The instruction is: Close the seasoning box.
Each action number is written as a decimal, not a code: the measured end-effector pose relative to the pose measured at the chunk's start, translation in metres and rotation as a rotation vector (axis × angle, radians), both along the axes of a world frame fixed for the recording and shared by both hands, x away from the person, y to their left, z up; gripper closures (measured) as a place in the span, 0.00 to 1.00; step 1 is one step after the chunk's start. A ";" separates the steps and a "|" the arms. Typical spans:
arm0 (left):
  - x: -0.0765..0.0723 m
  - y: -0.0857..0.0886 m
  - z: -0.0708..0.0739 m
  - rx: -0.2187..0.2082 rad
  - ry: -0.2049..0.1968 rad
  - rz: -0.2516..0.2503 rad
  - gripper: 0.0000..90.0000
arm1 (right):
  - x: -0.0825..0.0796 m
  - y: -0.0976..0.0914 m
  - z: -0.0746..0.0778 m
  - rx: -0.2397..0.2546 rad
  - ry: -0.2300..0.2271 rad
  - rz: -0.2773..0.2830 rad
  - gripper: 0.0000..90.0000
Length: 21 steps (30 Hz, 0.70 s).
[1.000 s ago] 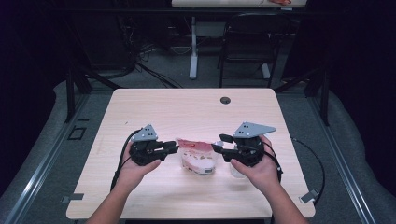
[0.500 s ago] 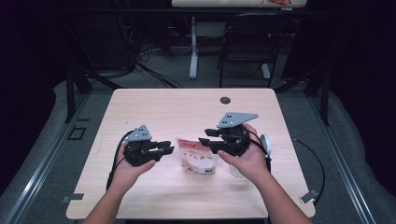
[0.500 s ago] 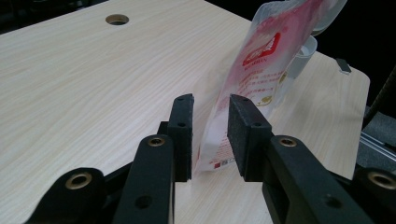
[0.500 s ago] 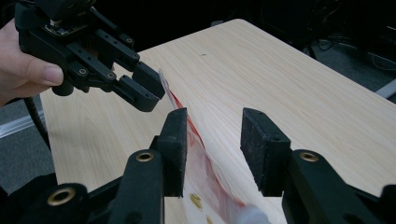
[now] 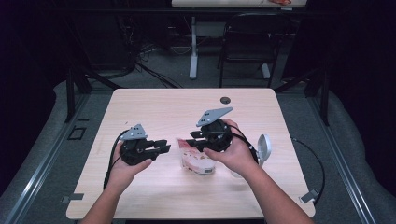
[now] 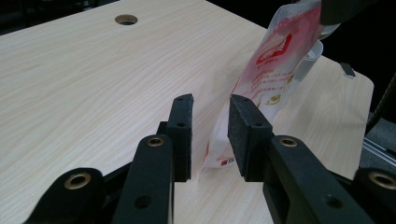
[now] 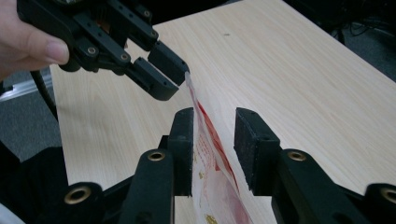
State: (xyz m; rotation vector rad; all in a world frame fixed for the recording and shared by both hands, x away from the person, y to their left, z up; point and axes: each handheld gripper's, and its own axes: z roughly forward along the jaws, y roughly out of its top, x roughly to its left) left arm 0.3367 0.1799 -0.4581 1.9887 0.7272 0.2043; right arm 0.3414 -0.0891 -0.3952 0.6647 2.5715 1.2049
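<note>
A red and white plastic pouch [image 5: 195,161] stands on the wooden table [image 5: 154,109], between the two hands. My right gripper [image 5: 192,139] hangs over its top edge. In the right gripper view the pouch [image 7: 210,154] runs up between the jaws of the right gripper [image 7: 212,119]. These jaws have just been closing; the left pad is next to the film and the right pad stands apart from it. My left gripper [image 5: 163,148] points at the pouch from the left with its jaws apart, having opened a little. In the left gripper view the pouch [image 6: 275,56] rises just beyond the left gripper [image 6: 210,105].
A white round scoop-like object [image 5: 264,147] lies by the right hand, near the table's right edge. A cable hole [image 5: 225,100] sits at the table's far side. Beyond the table stand a chair [image 5: 247,42] and a desk leg on a dark floor.
The right gripper has moved left across the table and now sits over the pouch's top, with its jaws narrower. The left gripper has stayed in place.
</note>
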 end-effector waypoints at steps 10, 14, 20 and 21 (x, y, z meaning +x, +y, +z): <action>0.001 0.003 0.000 -0.002 -0.002 0.008 0.79 | 0.005 0.014 -0.004 -0.103 0.026 0.017 0.80; 0.001 0.003 0.000 -0.001 -0.002 0.008 0.79 | 0.007 0.017 -0.006 -0.128 0.032 0.020 0.81; 0.001 0.003 0.000 -0.001 -0.001 0.008 0.78 | 0.009 0.021 -0.006 -0.167 0.031 0.018 0.83; 0.001 0.003 0.000 -0.001 0.000 0.008 0.78 | 0.009 0.022 -0.006 -0.164 0.038 0.019 0.84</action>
